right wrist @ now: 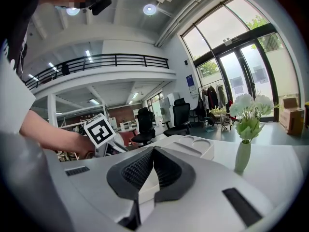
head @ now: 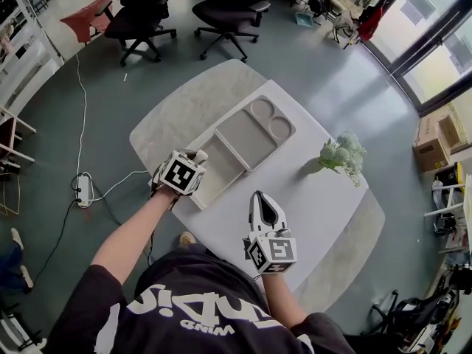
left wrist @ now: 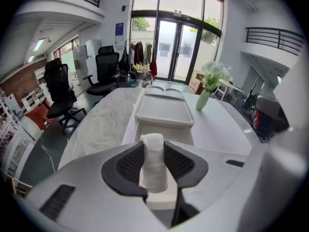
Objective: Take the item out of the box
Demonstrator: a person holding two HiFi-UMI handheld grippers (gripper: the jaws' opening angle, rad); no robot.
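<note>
Left gripper (left wrist: 154,154): jaws part-way closed, both dark pads pressed on the sides of a white roll (left wrist: 153,146). The roll stands upright between them, its top just above the pad tips.

Roll position: over the near end of the box (left wrist: 165,131), in the open compartment. Cannot tell whether its lower end is clear of the box floor.

In the head view the left gripper (head: 196,157) sits at the box's (head: 221,174) left edge. The lid (head: 254,131), with two round recesses, lies touching the box's far side.

Right gripper (right wrist: 153,151): jaws together at the tips, holding nothing. It hovers over the table (head: 317,205) near the front edge, apart from the box.

Vase of flowers (head: 341,153) stands to the right of the lid.
</note>
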